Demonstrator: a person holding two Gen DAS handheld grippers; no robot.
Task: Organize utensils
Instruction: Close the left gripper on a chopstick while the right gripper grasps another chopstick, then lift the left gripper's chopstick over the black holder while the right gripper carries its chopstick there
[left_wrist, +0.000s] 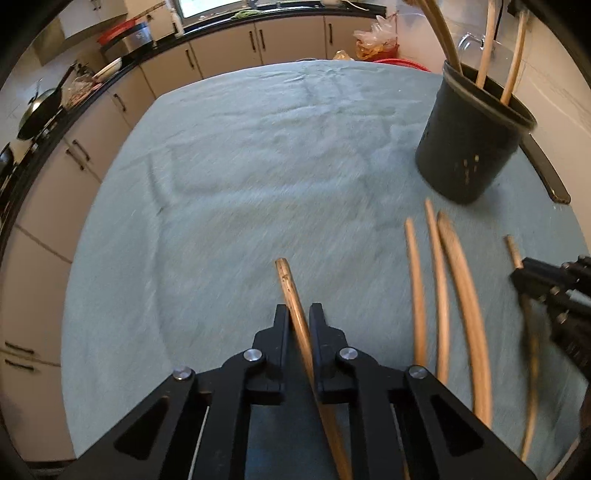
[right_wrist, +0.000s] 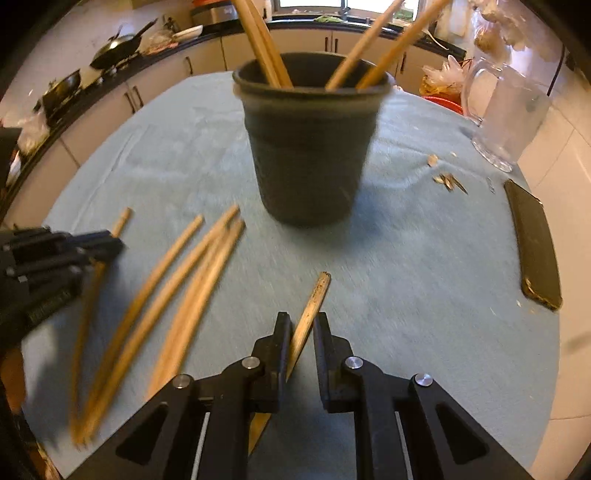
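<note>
left gripper (left_wrist: 299, 314): tips down, squeezed tight on a chopstick (left_wrist: 291, 291) | right gripper (right_wrist: 303, 325): tips down, pinching another chopstick (right_wrist: 314, 299)

Dark round holder (right_wrist: 310, 147) stands upright mid-surface, four wooden chopsticks (right_wrist: 354, 55) leaning inside. More chopsticks (right_wrist: 192, 280) lie loose, fanned out, just beside it toward the near edge.

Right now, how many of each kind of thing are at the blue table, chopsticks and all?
Chopsticks in the cup: 4
Chopsticks loose on the cloth: 3
Chopsticks held: 2
Black cup: 1
Glass jug: 1
Phone: 1
Total: 12
</note>
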